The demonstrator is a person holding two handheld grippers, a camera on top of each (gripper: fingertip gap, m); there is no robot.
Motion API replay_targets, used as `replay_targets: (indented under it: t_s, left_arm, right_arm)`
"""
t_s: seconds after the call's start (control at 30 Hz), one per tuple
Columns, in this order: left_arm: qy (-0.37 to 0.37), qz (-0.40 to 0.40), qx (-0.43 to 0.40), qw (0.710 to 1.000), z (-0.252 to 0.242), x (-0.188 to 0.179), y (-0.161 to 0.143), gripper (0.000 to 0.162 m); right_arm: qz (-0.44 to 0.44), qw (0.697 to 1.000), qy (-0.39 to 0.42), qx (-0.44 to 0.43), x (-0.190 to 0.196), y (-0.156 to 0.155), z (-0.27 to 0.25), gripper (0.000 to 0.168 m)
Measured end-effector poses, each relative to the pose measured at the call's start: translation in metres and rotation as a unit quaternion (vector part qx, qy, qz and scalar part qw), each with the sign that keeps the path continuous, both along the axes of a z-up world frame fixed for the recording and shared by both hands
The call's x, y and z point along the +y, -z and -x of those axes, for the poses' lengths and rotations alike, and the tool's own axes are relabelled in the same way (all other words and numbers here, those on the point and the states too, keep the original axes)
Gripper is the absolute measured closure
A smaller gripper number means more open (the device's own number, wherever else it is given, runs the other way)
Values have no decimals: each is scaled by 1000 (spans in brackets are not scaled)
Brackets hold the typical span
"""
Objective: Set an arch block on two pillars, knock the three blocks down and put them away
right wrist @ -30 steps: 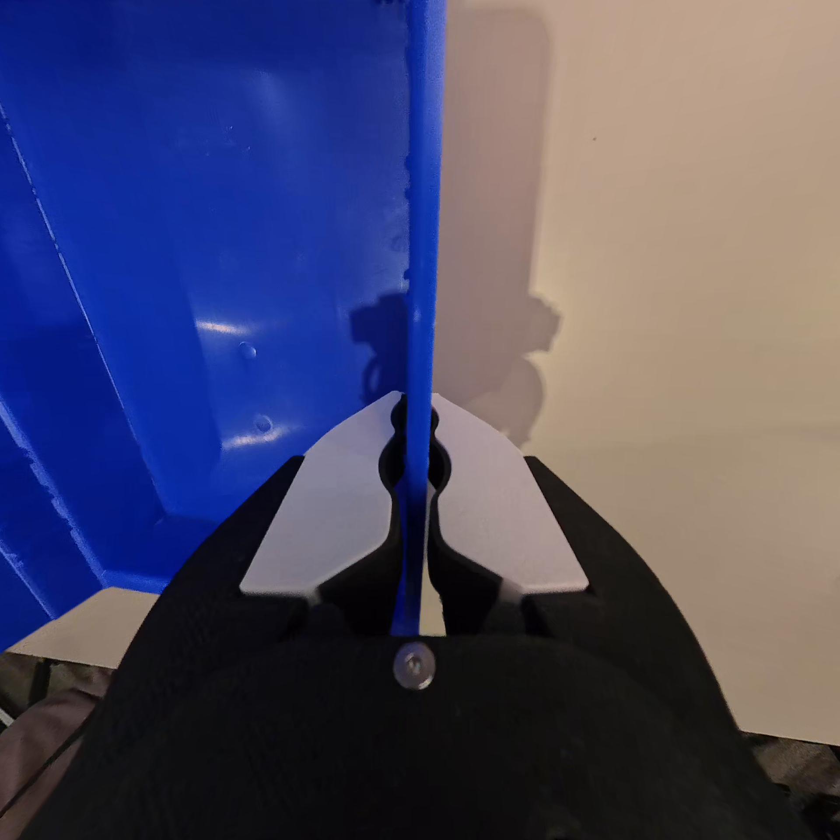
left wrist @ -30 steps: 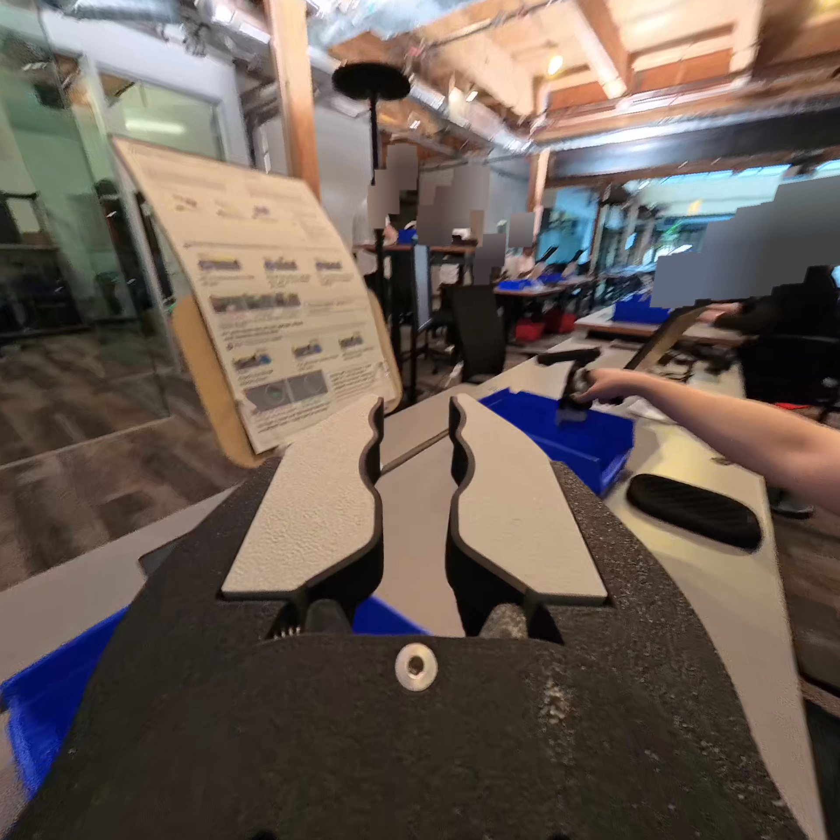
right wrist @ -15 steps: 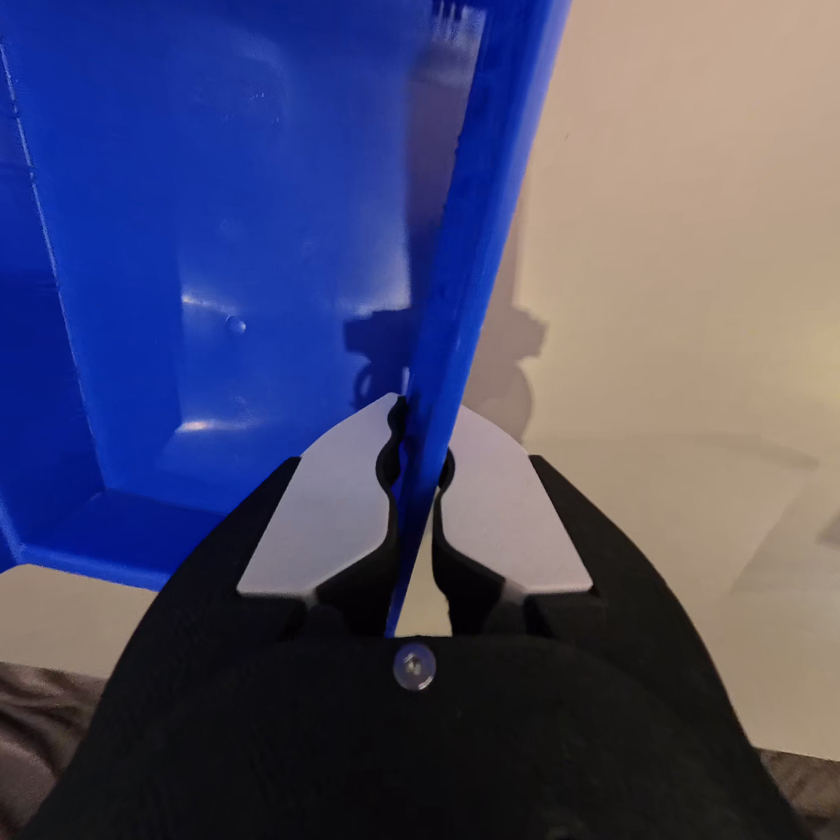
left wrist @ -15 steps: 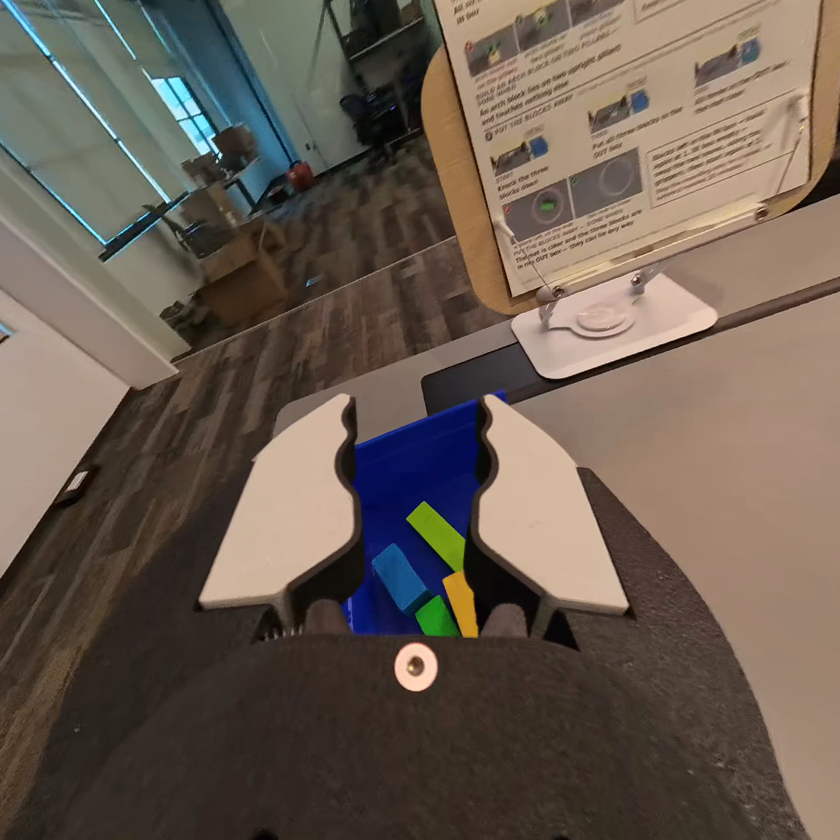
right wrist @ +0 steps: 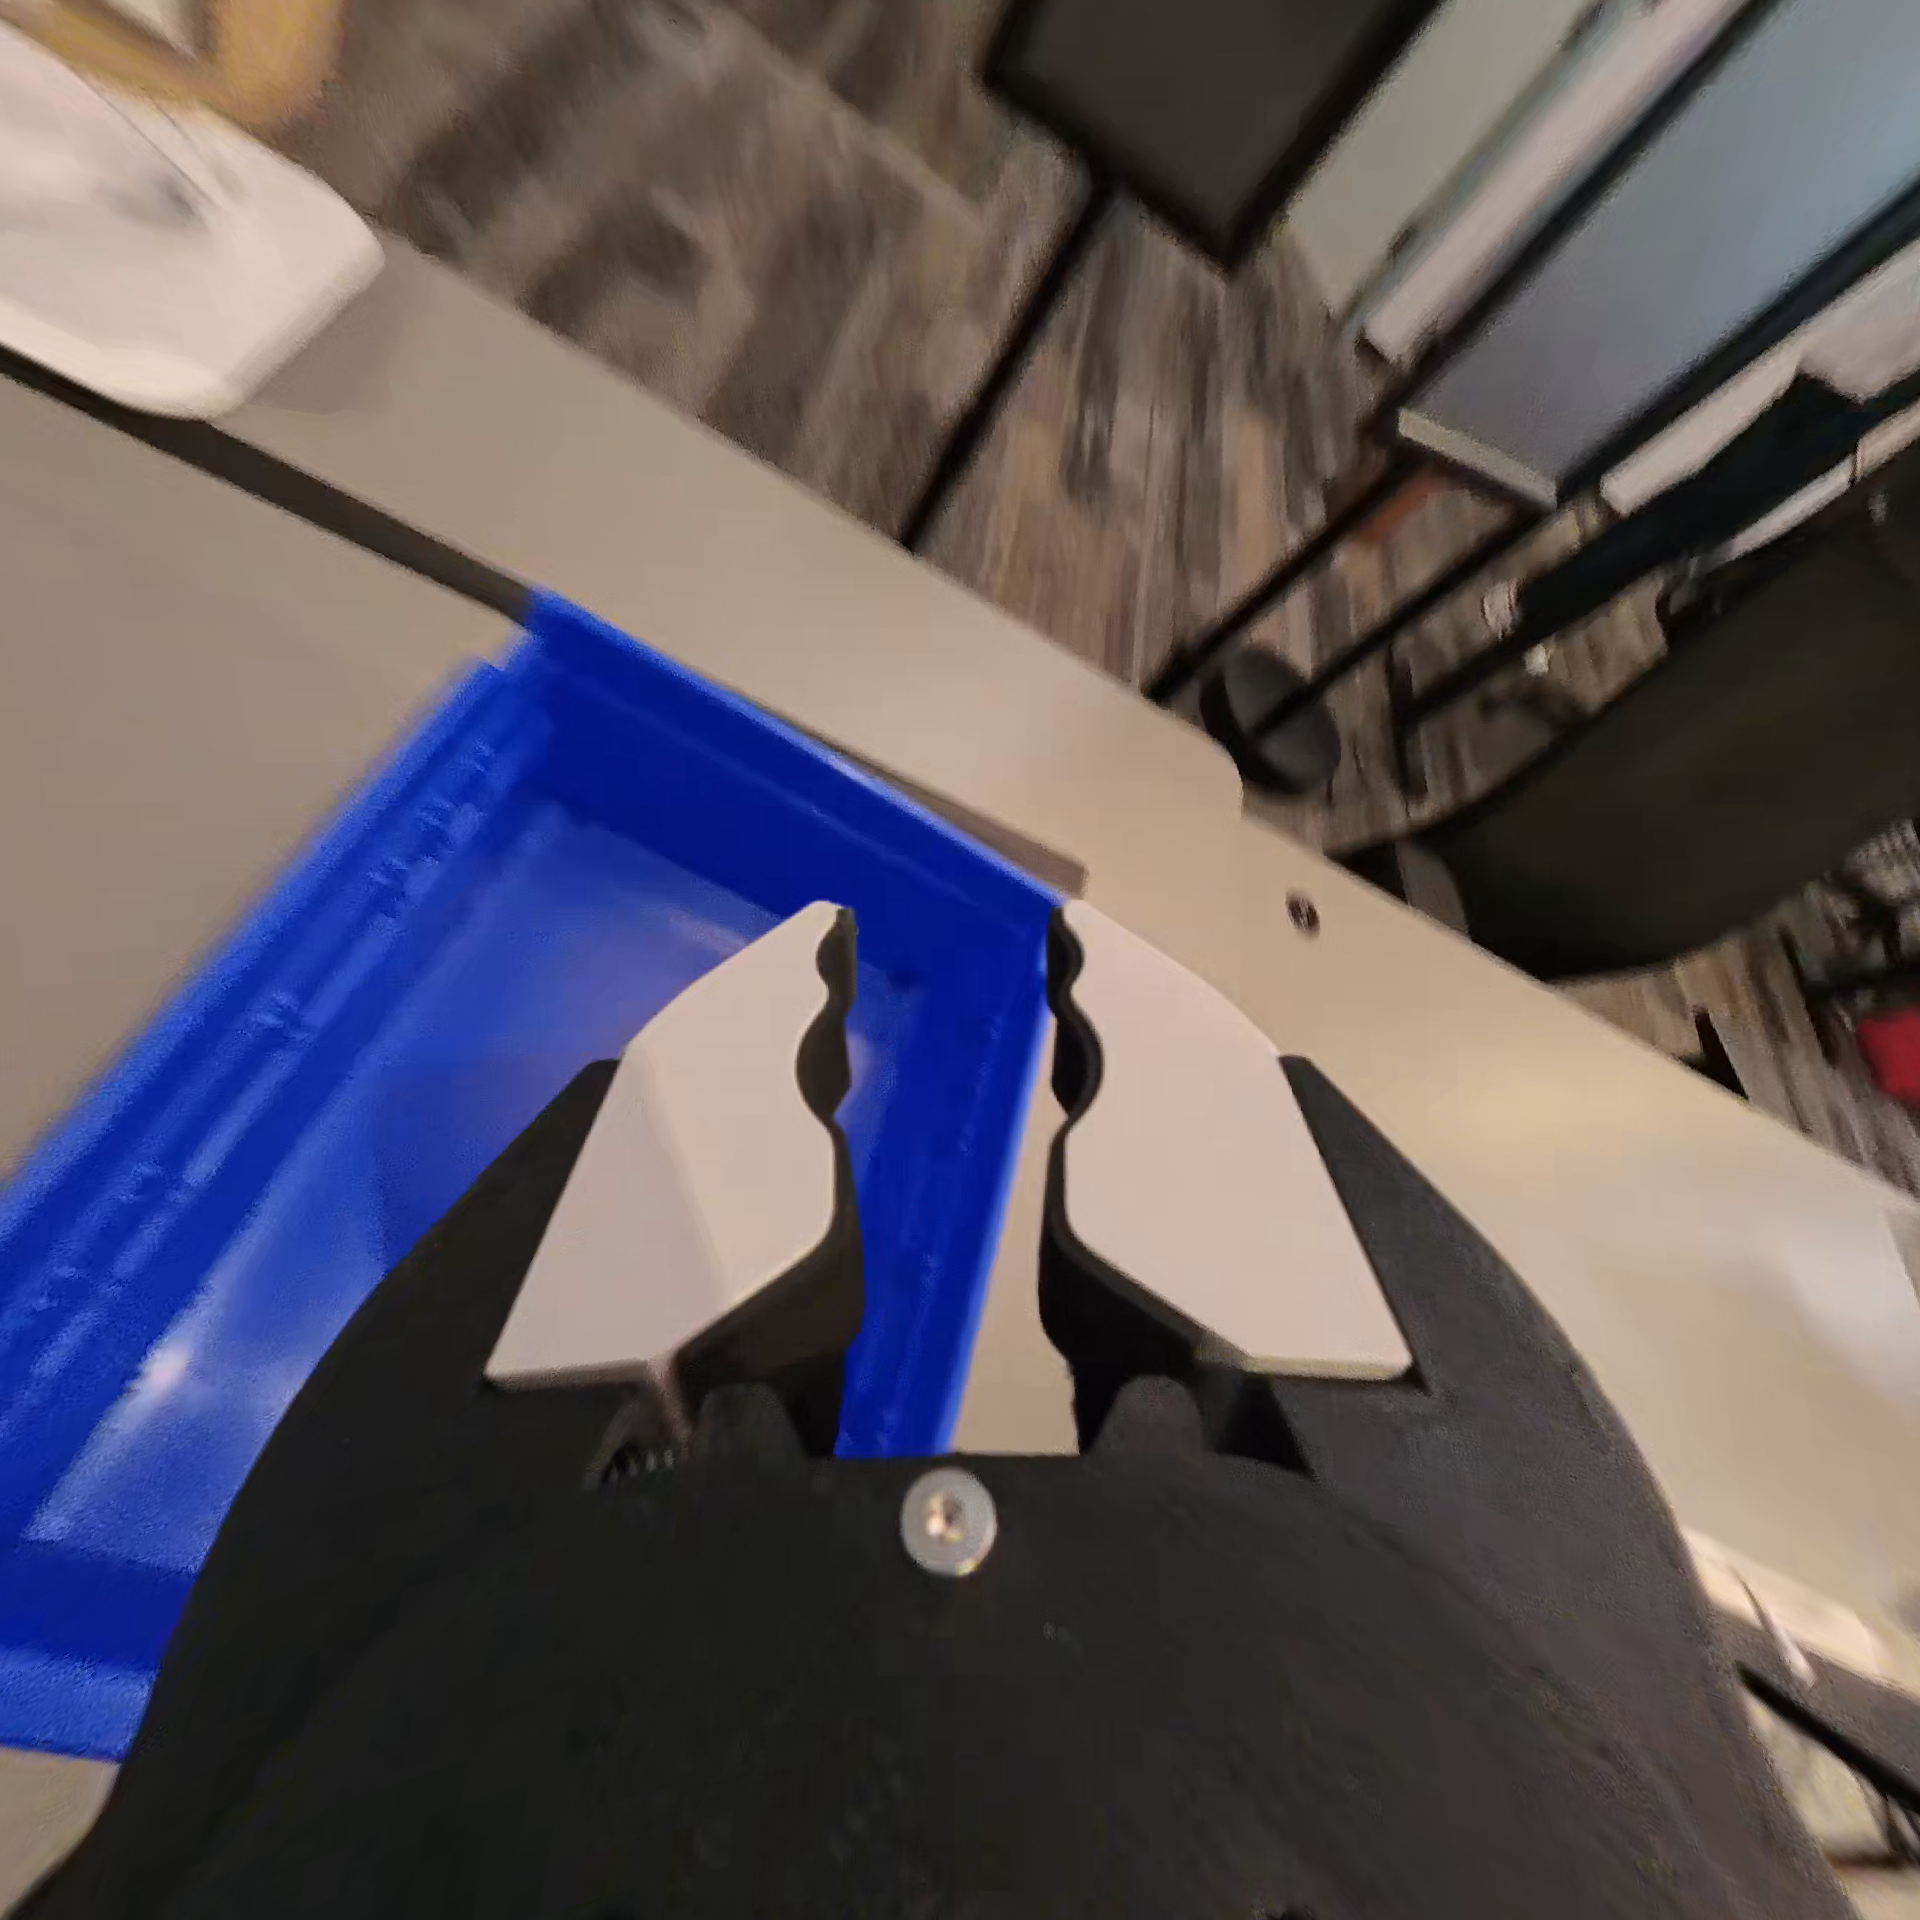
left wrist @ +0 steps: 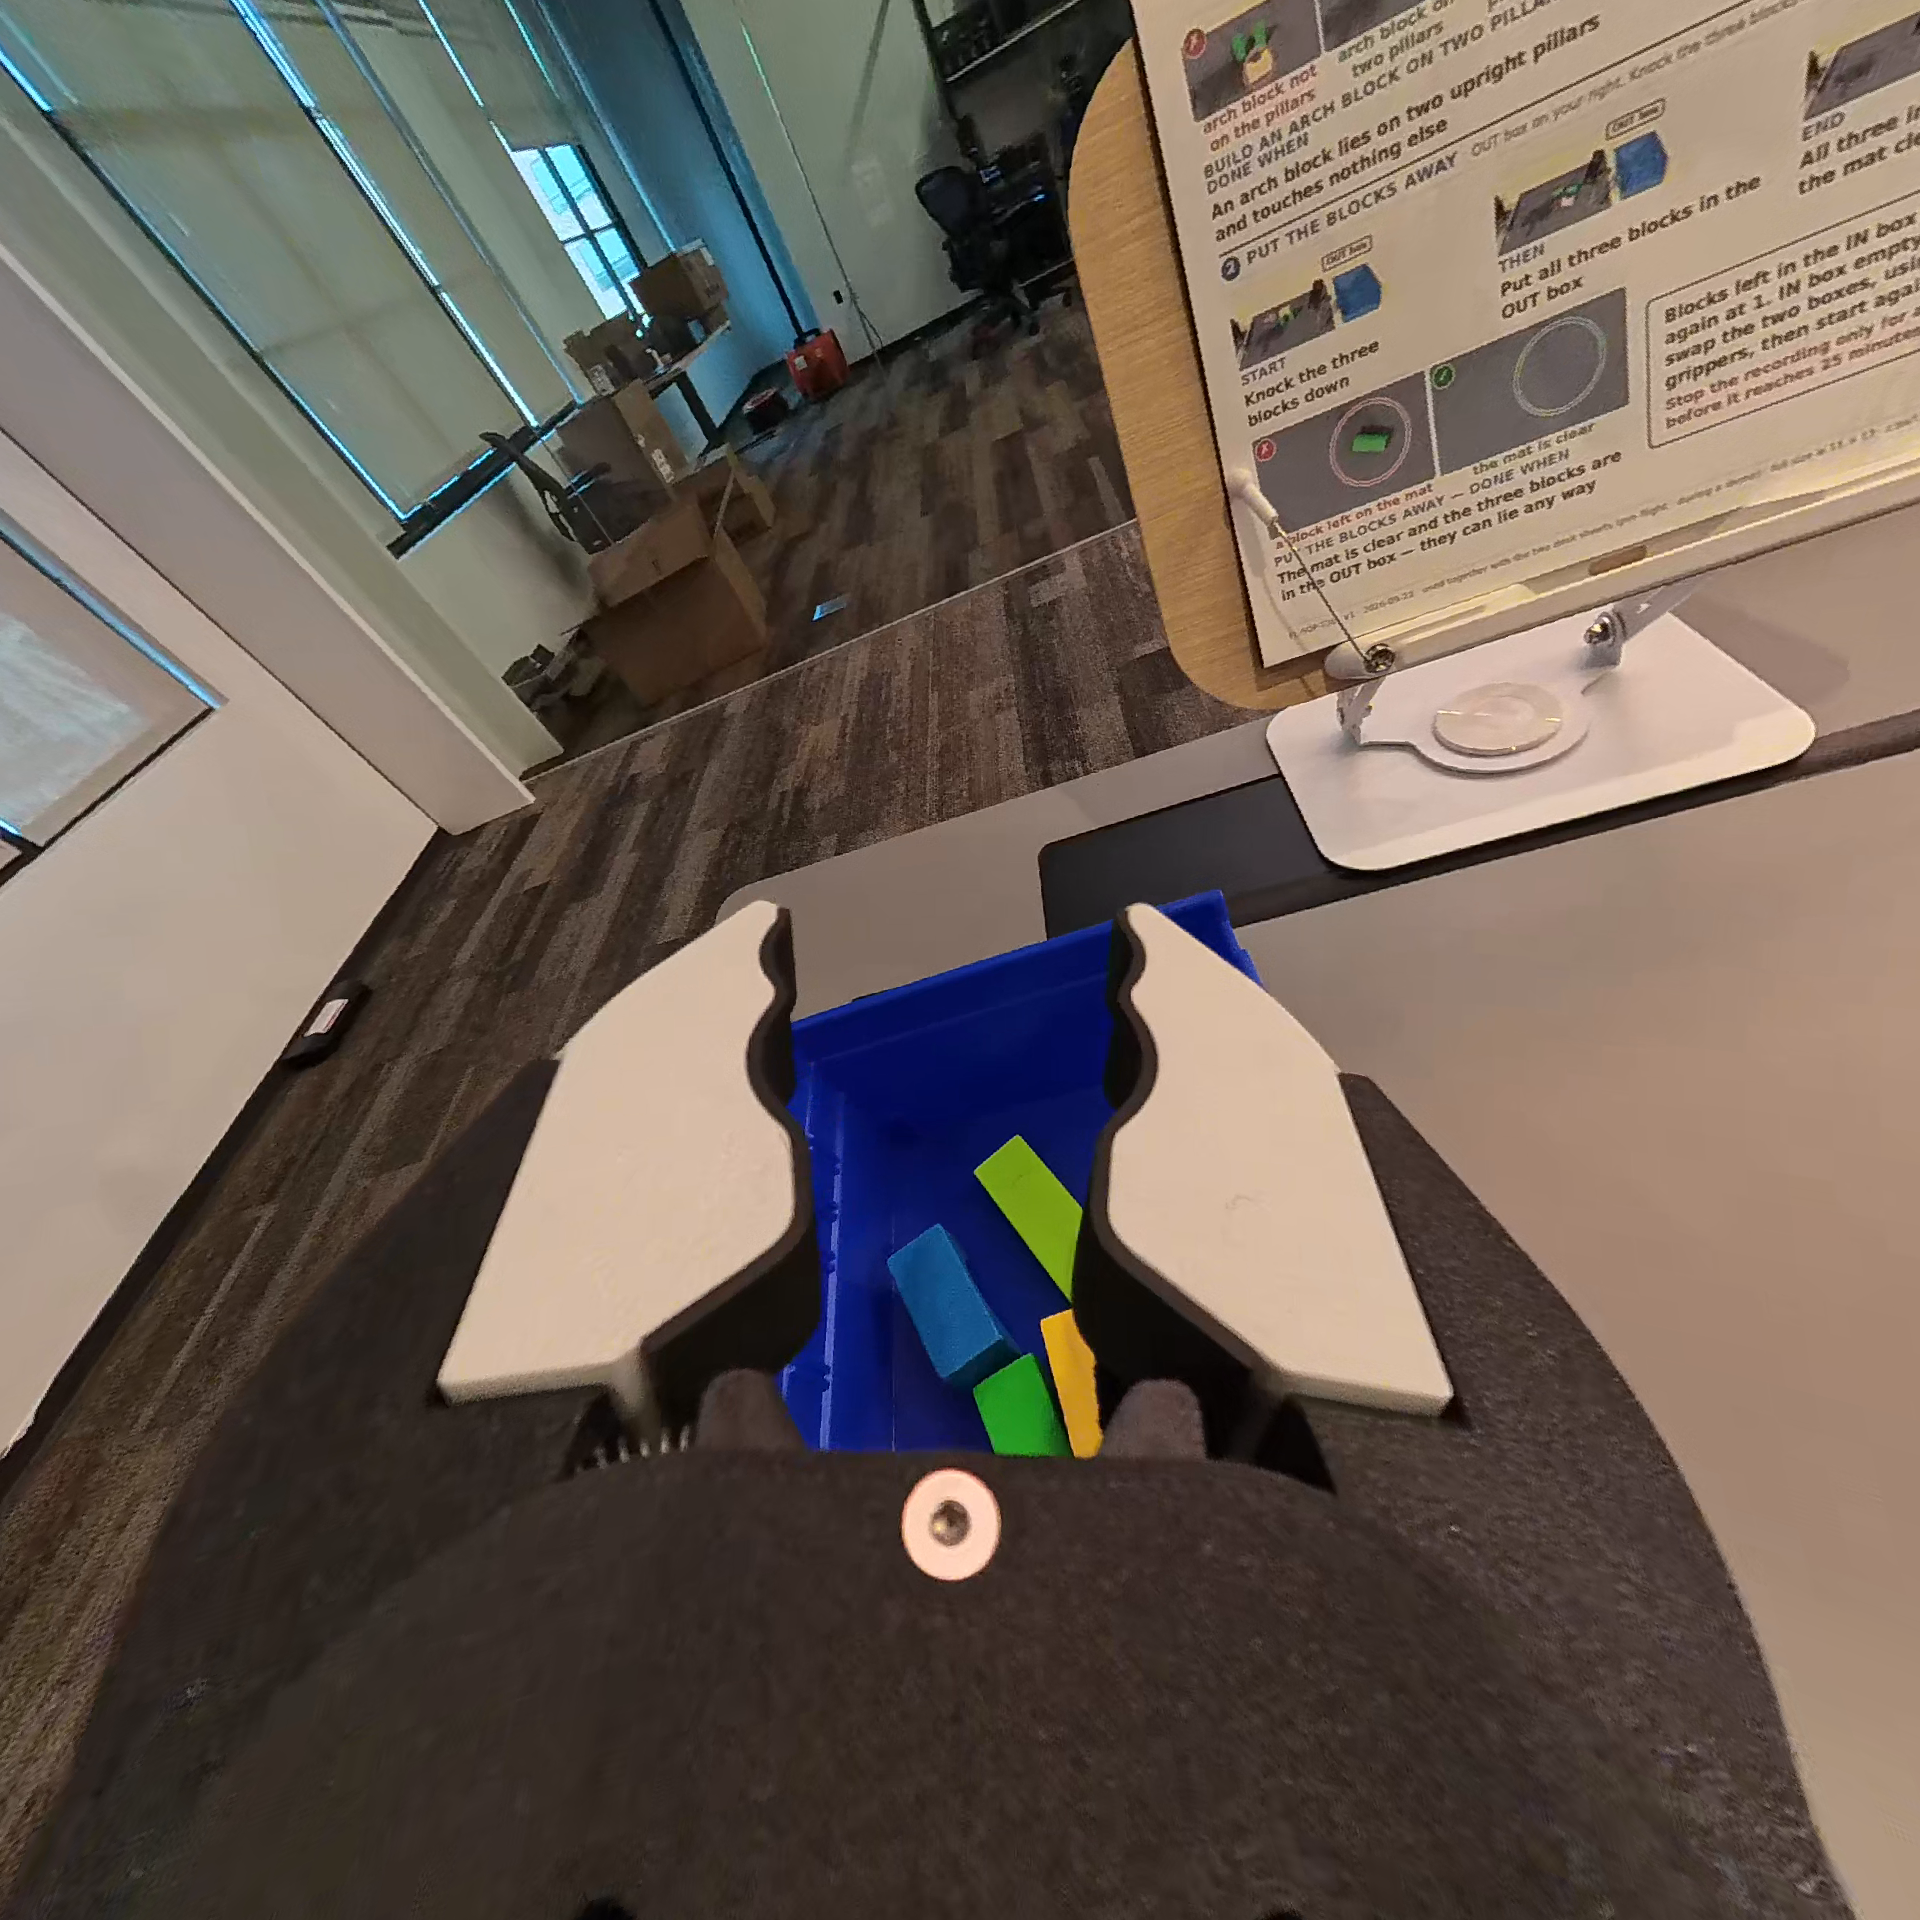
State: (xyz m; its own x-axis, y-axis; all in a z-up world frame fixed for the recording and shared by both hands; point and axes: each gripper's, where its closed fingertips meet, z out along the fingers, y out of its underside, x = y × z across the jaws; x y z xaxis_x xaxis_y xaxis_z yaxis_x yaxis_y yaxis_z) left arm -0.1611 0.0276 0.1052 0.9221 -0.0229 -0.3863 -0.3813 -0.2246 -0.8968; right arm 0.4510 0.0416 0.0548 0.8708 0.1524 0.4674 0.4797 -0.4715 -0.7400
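Grey table [left wrist: 1558, 1091]; two blue bins [left wrist: 935, 1039] [right wrist: 416, 987]; four blocks [left wrist: 951, 1309]; both tools [left wrist: 951, 1049] [right wrist: 951, 1023] wide, empty

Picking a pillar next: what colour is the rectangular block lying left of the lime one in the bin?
Blue rectangular block, clearest in the left wrist view.

The left wrist view is sharp and evenly lit, with cool daylight entering through tall glass windows [left wrist: 343, 343] at upper left. Straight lines bow near its edges from the wide-angle lens. The right wrist view is warmer and dimmer, and smeared by motion blur: the blue plastic bin [right wrist: 436, 935] and dark striped carpet floor [right wrist: 790, 260] look streaked.
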Motion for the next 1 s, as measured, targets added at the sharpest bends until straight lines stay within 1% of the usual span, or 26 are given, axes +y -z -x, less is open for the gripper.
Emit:
replay_targets:
  t_s: [0.1, 0.13, 0.23, 0.33, 0.4, 0.43, 0.47, 0.57, 0.67, 0.77, 0.83, 0.93, 1.0]
  left_arm:
    - [-1, -4, -2, 1000, -3, 0, -1, 104]
    - [-3, -4, -2, 1000, -4, 0, -1, 103]
    - [-7, -7, 2, 1000, -5, 0, -1, 102]
    - [-13, -13, 2, 1000, -5, 0, -3, 101]
    - [-14, -18, -3, 1000, -5, 0, -5, 99]
    - [-13, -19, -4, 1000, -5, 0, -5, 99]
    - [-13, -20, -6, 1000, -6, 0, -5, 98]
    - [-10, -22, -11, 1000, -7, 2, -5, 96]
    - [-2, -28, -13, 1000, -12, 4, -5, 91]
    - [10, -35, -18, 999, -21, 4, -6, 83]
    - [23, -41, -31, 998, -28, 3, -8, 78]
    - [47, -49, -45, 997, -40, 1, -11, 69]
    - [56, -48, -46, 996, -46, 0, -10, 66]
  right_arm:
    - [-49, 997, -52, 35, -2, -19, 43, 126]
    - [-63, 995, -65, 49, -3, -23, 56, 122]
    - [-126, 982, -102, 101, -3, -42, 89, 113]
    - [-242, 951, -130, 142, -10, -77, 110, 113]
    - [-322, 925, -131, 156, -15, -99, 114, 108]
    - [-337, 918, -134, 163, -16, -104, 118, 106]
    - [-328, 919, -140, 167, -15, -102, 124, 106]
    - [-275, 934, -153, 171, -8, -81, 139, 106]
    - [-253, 938, -159, 174, -3, -63, 146, 106]
    - [-216, 948, -155, 177, 0, -48, 152, 103]
    - [-210, 949, -158, 174, -2, -46, 158, 100]
    - [-201, 956, -162, 143, -8, -44, 168, 91]
    - [-204, 955, -173, 130, -15, -48, 178, 88]
